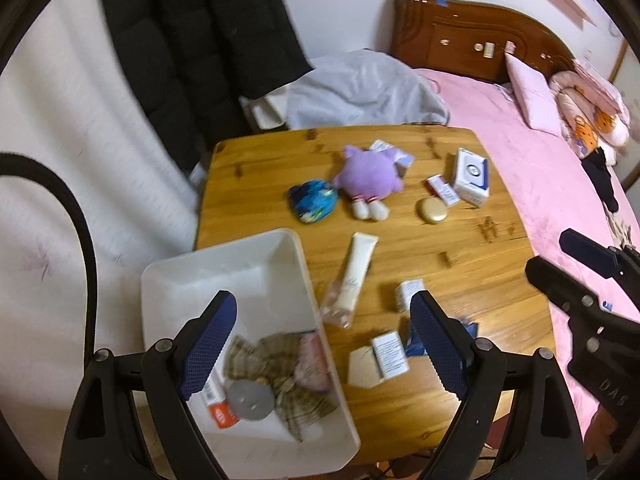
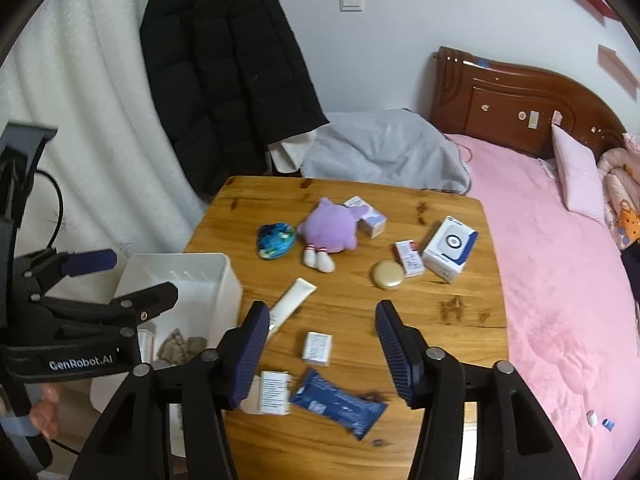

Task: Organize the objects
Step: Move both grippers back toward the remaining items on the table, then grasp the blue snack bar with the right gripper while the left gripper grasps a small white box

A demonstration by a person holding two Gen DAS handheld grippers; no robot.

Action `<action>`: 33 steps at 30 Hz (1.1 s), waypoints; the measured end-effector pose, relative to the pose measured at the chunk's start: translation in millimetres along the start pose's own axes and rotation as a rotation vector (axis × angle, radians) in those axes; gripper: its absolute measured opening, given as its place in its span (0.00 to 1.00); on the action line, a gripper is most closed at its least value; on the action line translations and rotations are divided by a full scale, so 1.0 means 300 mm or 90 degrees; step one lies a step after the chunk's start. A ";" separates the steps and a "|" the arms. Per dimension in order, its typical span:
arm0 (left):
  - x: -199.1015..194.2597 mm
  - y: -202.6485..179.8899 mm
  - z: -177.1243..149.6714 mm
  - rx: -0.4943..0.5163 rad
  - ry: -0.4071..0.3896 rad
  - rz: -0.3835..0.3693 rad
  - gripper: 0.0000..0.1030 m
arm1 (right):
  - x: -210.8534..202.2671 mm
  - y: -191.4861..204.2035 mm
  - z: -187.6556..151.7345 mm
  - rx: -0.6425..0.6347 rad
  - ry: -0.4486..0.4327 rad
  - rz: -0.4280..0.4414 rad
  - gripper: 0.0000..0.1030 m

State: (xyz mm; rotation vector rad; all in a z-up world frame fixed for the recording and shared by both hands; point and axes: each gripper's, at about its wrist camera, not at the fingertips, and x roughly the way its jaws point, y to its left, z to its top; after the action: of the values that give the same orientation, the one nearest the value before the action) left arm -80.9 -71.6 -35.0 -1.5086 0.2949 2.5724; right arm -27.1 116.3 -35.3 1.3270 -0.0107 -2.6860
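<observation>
The right tool point(image 2: 320, 354) hung open and empty over a small white box point(image 2: 317, 348) on the bench point(image 2: 460, 340), probably light and stiff, best pinched across its flat sides.

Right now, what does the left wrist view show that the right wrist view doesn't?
Left wrist only: the white bin's full contents, including a grey disc and an orange-and-white box.
Right wrist only: the whole dark blue packet and a wall switch.
Both: the wooden table, purple plush, cream tube and gold compact.
</observation>
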 end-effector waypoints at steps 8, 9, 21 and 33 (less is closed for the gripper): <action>0.074 -0.141 0.088 0.033 0.010 -0.023 0.90 | 0.071 -0.095 -0.064 -0.036 0.001 0.010 0.65; 0.089 -0.154 0.096 0.032 0.014 -0.027 0.93 | 0.082 -0.100 -0.074 -0.044 0.003 0.014 0.66; 0.342 -0.282 0.116 -0.012 0.114 -0.070 0.97 | 0.316 -0.134 -0.276 -0.152 0.076 0.081 0.66; 0.643 -0.321 0.009 -0.062 0.251 -0.050 0.97 | 0.491 -0.098 -0.436 -0.266 0.153 0.146 0.66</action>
State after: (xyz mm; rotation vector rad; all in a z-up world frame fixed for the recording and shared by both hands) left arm -155.5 27.3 -211.4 -2.0157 0.1496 2.2436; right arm -15.6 133.3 -233.6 1.3978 0.3789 -2.1709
